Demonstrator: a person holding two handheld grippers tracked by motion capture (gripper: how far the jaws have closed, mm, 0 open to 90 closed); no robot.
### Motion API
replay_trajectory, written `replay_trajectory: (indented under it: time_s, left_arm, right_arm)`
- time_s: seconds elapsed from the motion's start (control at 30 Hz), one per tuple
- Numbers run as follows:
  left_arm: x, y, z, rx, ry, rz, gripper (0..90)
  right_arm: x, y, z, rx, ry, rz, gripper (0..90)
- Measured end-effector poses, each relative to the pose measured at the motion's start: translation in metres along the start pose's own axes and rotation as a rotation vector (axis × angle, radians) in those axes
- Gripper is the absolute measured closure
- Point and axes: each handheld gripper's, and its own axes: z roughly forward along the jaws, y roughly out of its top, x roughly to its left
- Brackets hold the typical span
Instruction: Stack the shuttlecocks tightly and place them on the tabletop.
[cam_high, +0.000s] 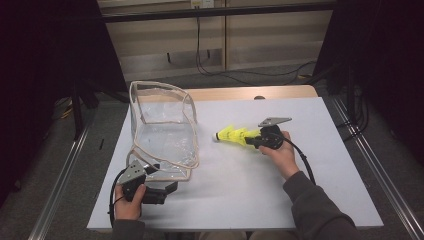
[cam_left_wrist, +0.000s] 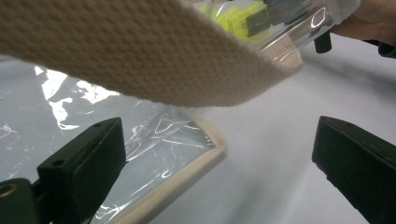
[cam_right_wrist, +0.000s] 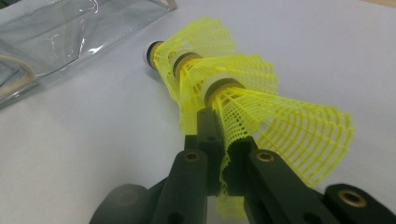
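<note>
Shuttlecocks (cam_high: 233, 135), yellow and nested, sit pinched by the skirt in my right tongs (cam_high: 255, 140) mid-frame; my left tongs (cam_high: 167, 186) gape spread beside the clear bag (cam_high: 162, 130), lower left.

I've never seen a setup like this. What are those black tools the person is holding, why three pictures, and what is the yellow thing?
A person sits at a white table with a hand-held gripper in each hand: a black two-jaw pincer with a small camera on it. The high view looks down from above; the other two pictures come from those gripper cameras. The right hand-held gripper is shut on the skirt of a nested stack of yellow plastic shuttlecocks, held near the table. The left hand-held gripper is open, its jaws wide apart, beside a clear plastic bag with cream fabric trim. The bag stands open on the table.
</note>
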Motion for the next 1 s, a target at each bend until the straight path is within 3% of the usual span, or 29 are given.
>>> replay_trajectory:
  time_s: [1.0]
  left_arm:
    - [-0.0003,-0.0003,0.0004,0.006,-0.001,0.002,2.7]
  right_arm:
    - [0.0035,0.004,0.0092,-0.006,0.022,0.003,88.1]
